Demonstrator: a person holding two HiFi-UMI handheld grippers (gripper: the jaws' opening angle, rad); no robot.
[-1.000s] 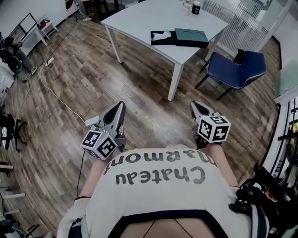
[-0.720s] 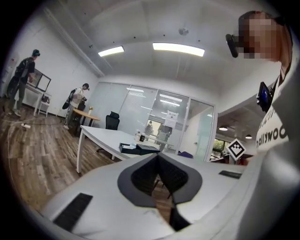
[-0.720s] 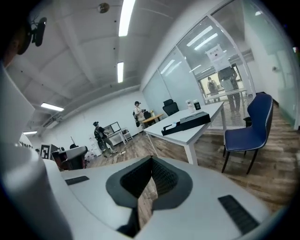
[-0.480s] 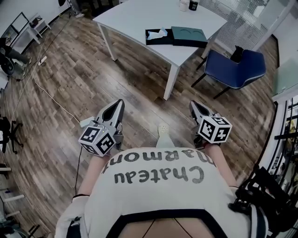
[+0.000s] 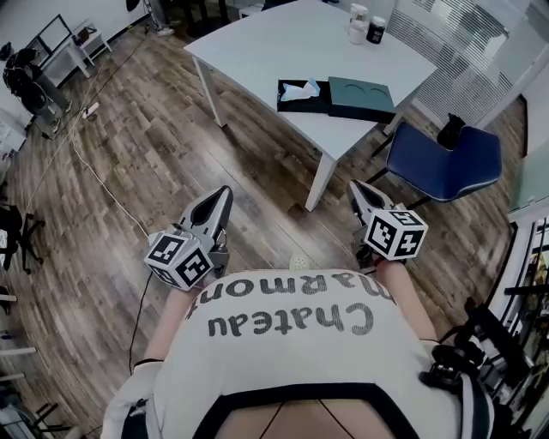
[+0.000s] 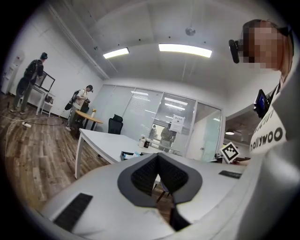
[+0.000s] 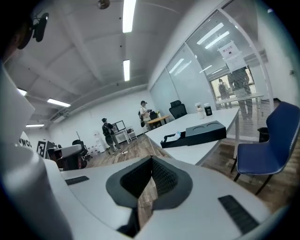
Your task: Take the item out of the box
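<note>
On the white table (image 5: pixel 274 43) ahead lies a dark open box (image 5: pixel 302 93) with a white item (image 5: pixel 298 88) inside, and its green lid (image 5: pixel 362 98) rests beside it. My left gripper (image 5: pixel 225 195) and right gripper (image 5: pixel 353 187) hang in front of the person's chest, over the wooden floor, well short of the table. Both are shut, with nothing between the jaws. In the left gripper view the jaws of the left gripper (image 6: pixel 157 154) meet, with the box (image 6: pixel 129 154) far beyond them. The right gripper (image 7: pixel 151 158) points toward the box (image 7: pixel 174 139) and the lid (image 7: pixel 208 131).
A blue chair (image 5: pixel 446 163) stands right of the table's near corner leg (image 5: pixel 319 180). Two cups (image 5: pixel 358 23) stand at the table's far side. A cable (image 5: pixel 103 193) runs over the floor at left. People (image 6: pixel 80 101) stand by desks far off.
The table and box have drawn slightly nearer in the head view. A shoe that showed half a second ago is nearly hidden again. Both grippers stay shut, held as before.
</note>
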